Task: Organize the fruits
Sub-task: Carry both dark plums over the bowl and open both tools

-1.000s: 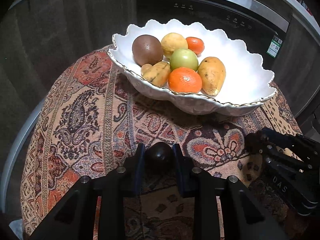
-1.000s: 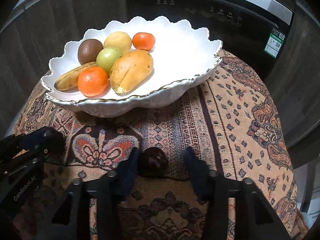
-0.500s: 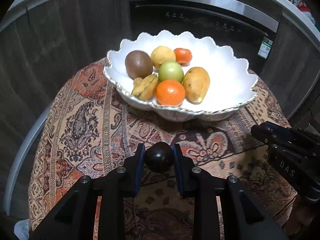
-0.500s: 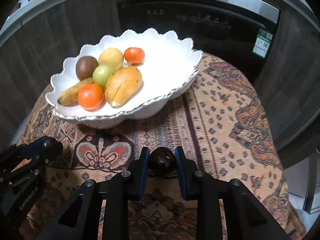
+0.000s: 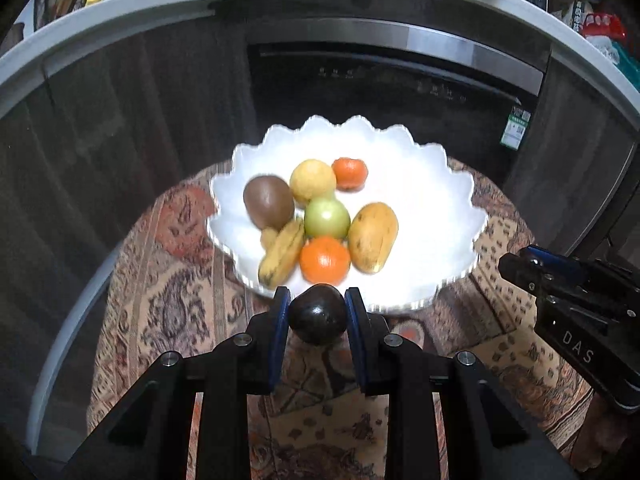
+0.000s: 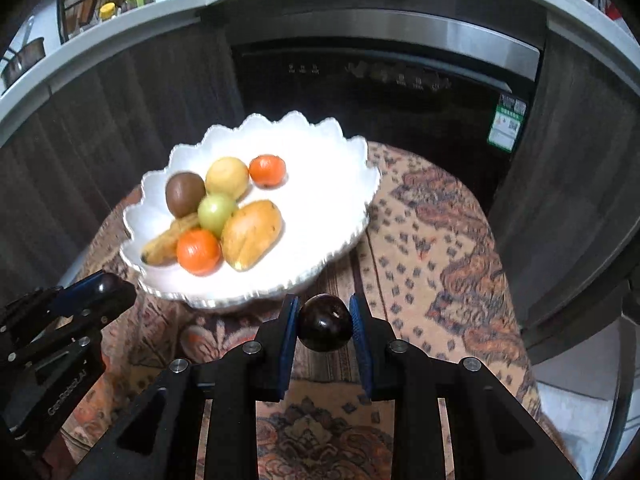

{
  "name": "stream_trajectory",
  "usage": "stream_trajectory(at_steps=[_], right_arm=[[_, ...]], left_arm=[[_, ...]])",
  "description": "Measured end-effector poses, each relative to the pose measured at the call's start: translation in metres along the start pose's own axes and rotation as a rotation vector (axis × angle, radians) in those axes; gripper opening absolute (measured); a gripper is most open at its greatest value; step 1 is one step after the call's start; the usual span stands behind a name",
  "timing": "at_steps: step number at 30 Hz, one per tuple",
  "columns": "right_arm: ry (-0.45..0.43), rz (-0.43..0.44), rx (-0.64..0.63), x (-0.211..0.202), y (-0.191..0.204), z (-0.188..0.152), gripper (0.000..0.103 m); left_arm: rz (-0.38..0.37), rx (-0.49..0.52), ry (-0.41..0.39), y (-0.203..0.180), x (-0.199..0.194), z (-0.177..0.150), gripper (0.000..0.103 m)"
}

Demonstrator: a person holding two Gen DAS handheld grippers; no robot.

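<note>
White bowl [image 5: 432, 184] sits straight ahead of both my claws, left [image 5: 318, 314] and right [image 6: 325, 322] each pinching a dark plum.

Two dark, glossy round fruits, one dark fruit [image 5: 317, 314] pinched between blue pads, the other dark plum [image 6: 325, 328] likewise. At twelve o'clock, white scalloped bowl [image 5: 420, 184] holding a cluster of seven fruits: brown, yellow, green, two orange, banana, mango.
</note>
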State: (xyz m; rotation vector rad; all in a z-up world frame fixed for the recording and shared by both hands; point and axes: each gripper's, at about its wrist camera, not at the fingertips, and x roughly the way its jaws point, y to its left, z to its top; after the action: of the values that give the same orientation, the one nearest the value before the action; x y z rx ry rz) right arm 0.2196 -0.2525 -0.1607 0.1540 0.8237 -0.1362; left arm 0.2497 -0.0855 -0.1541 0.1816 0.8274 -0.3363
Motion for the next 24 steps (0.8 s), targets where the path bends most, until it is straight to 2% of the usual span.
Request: stream_trajectory(at_steps=[11,24], right_arm=[[-0.043,0.006,-0.042,0.006,0.009,0.052,0.027],[-0.011,0.011,-0.029,0.047,0.003,0.091,0.027]], left_arm=[[0.003,-0.010,-0.020,0.013,0.016,0.050,0.028],[0.000,0.005,0.011,0.017,0.059,0.088,0.028]])
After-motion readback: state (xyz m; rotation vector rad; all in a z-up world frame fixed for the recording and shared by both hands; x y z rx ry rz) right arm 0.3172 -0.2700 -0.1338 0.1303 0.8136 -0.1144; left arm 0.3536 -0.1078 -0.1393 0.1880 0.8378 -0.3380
